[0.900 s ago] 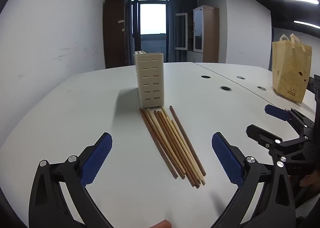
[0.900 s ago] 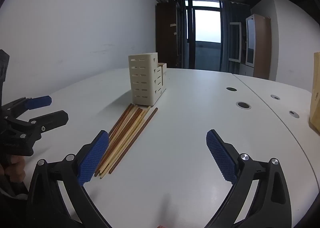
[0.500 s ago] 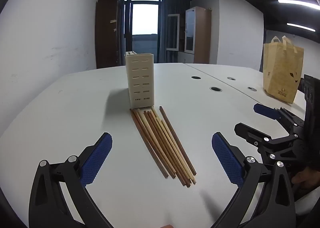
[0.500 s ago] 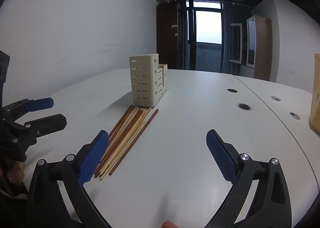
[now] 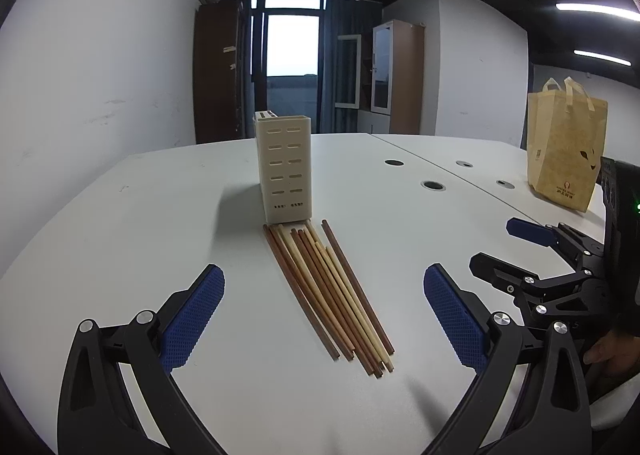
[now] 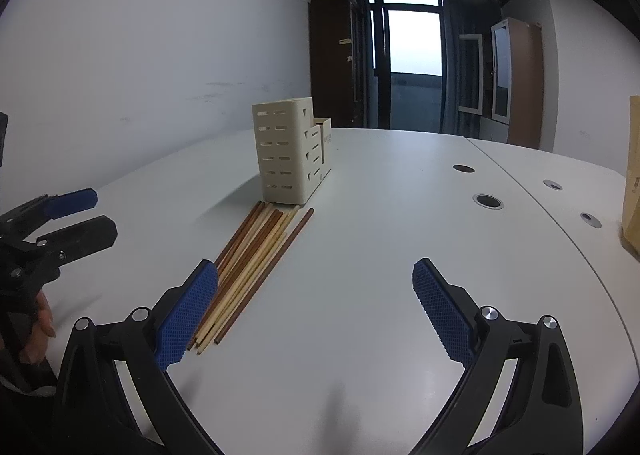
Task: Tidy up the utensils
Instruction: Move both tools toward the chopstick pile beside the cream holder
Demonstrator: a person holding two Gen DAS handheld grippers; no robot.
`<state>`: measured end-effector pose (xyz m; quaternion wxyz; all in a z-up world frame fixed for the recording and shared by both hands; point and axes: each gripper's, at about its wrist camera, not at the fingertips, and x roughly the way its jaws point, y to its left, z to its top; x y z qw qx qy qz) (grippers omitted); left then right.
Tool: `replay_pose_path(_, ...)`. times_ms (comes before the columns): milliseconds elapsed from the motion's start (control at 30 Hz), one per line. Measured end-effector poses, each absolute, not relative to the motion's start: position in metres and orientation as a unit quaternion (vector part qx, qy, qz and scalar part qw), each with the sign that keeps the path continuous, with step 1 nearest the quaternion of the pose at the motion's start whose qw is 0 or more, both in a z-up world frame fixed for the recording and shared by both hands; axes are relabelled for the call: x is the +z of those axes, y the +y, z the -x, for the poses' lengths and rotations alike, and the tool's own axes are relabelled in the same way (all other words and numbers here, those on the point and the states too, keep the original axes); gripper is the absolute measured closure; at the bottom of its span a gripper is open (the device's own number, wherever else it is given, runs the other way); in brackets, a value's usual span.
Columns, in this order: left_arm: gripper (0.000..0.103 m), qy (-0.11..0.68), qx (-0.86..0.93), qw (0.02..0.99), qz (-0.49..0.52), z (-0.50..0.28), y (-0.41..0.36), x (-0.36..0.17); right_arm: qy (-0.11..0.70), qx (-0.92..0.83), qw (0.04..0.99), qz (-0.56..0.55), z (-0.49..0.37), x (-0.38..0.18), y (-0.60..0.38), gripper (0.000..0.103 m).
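White walls, a dark glazed door and a wall cabinet frame a broad white bench [image 5: 120, 223] on which the task's things lie. A cream slotted utensil holder [image 5: 285, 169] stands upright near the middle, and a fan of wooden chopsticks [image 5: 332, 291] lies flat on the bench, their far tips just at the holder's base, the near ends splayed toward the cameras. A tan paper bag [image 5: 564, 147] stands well apart at the far right. The left hand-held gripper [image 5: 324, 319] hangs above the near ends of the sticks with its jaws spread wide and nothing between the pads; the right hand-held gripper [image 6: 316, 311] is likewise spread and empty, the sticks lying by its left pad. No stick appears to have gone into the holder yet. The sticks are thin, round and packed side by side, so a closing pinch may well catch several at once or roll one away. A held stick may also pivot between the pads and miss the holder's opening, or nudge the light holder over.
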<state>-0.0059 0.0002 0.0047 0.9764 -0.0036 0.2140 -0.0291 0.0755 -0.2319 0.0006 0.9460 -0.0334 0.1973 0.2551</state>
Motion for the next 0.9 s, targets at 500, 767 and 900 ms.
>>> replay_pose_path(500, 0.006, 0.219, -0.022, 0.975, 0.012, 0.0020, 0.0046, 0.0021, 0.190, 0.259, 0.946, 0.034, -0.0709, 0.0029, -0.2332, 0.004)
replay_pose_path(767, 0.006, 0.220, -0.020, 0.975, 0.010, 0.0019, 0.0036, 0.0012, 0.193, 0.257, 0.946, 0.036, -0.0713, 0.0031, -0.2333, 0.004)
replay_pose_path(900, 0.006, 0.223, -0.020, 0.975, 0.007, 0.0001, 0.0018, 0.0000, 0.194, 0.257, 0.946, 0.036, -0.0708, 0.0032, -0.2341, 0.004)
